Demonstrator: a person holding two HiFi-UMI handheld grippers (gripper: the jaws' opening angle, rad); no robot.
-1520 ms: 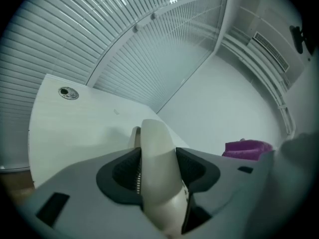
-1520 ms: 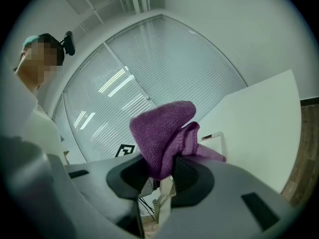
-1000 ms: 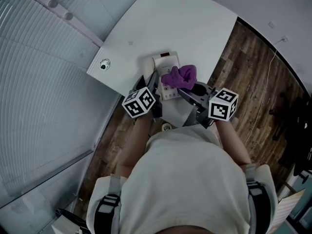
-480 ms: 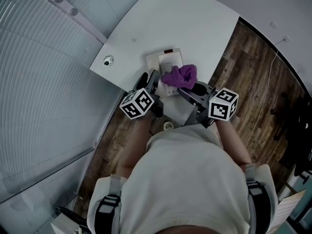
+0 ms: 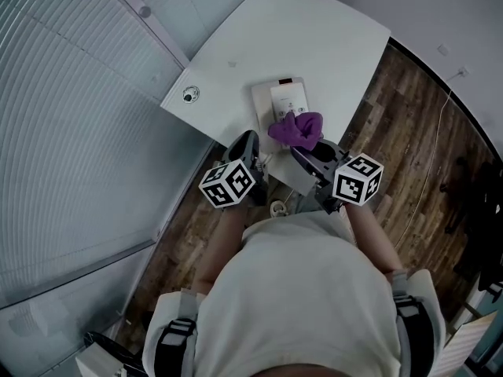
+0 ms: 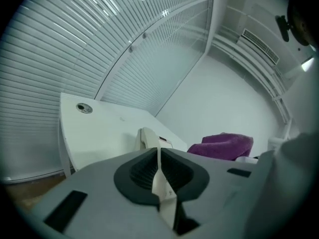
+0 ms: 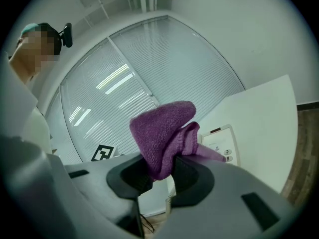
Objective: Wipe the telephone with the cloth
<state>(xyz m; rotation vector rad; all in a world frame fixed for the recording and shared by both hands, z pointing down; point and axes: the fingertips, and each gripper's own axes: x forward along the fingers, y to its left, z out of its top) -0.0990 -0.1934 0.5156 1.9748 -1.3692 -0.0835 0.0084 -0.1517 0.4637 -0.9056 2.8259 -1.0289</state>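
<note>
Right gripper [image 7: 162,173] clamped on cloth [image 7: 164,126]; cloth over near end of telephone [image 5: 284,99]. Left gripper [image 6: 158,171] jaws just closed together, empty, left of telephone.

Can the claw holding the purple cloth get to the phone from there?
Probably yes. The right claw grips the cloth, which is already at the near end of the telephone on the table. Nothing shows in between.

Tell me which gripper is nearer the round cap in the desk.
Left. The left gripper, its jaws just closed with nothing clearly between them, is at the desk's near edge, short of the cap. The right gripper, holding the cloth, is farther right, past the phone.
</note>
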